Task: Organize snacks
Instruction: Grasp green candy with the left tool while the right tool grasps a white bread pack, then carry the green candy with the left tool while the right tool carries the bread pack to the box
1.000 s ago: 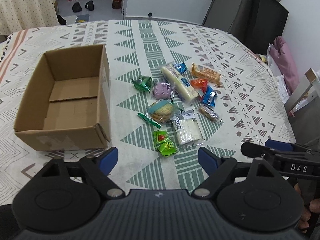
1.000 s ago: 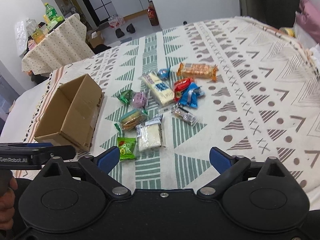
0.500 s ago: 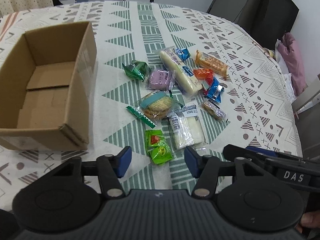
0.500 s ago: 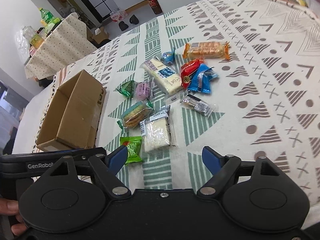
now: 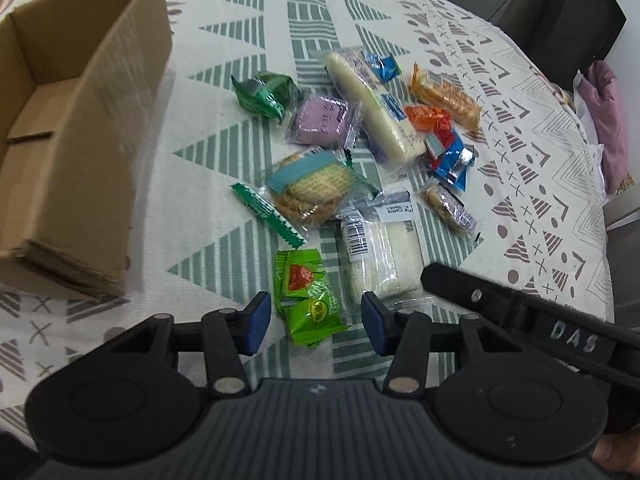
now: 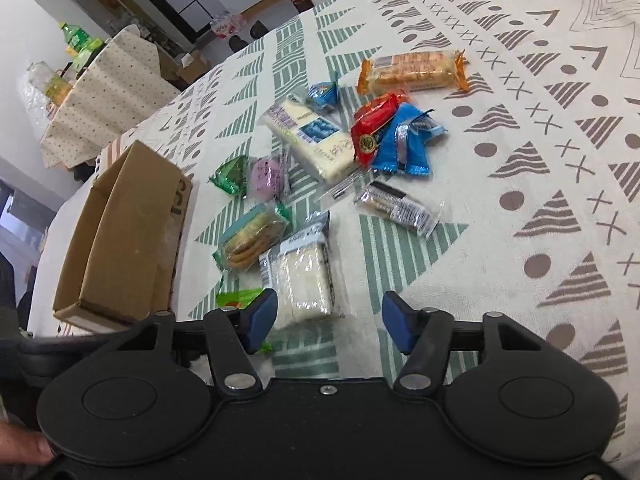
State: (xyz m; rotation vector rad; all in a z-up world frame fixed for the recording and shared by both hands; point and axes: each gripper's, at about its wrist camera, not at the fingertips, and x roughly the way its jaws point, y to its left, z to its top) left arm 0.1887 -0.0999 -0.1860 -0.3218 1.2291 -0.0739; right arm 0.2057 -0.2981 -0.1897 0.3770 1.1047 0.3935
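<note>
Several wrapped snacks lie in a loose heap on the patterned tablecloth. An open cardboard box (image 5: 92,152) stands empty to their left. My left gripper (image 5: 316,326) is open and low over the cloth. A green snack packet (image 5: 310,296) lies between its blue pads (image 5: 256,328), untouched. Beside it lies a white sandwich packet (image 5: 380,256). My right gripper (image 6: 329,322) is open too, with that white sandwich packet (image 6: 304,280) just ahead of its left pad (image 6: 262,320). The box (image 6: 132,236) is at the left in the right wrist view.
Further back lie a biscuit packet (image 5: 312,188), a purple cake (image 5: 322,120), a long white packet (image 5: 372,104), an orange cracker pack (image 5: 444,98), and red and blue packets. The right gripper's body (image 5: 560,332) crosses the lower right. A dark chair (image 5: 560,20) stands beyond the table.
Both grippers have come forward and down toward the snacks, and their jaws have narrowed. The left one now straddles the green packet; the right one has reached the white sandwich packet.
</note>
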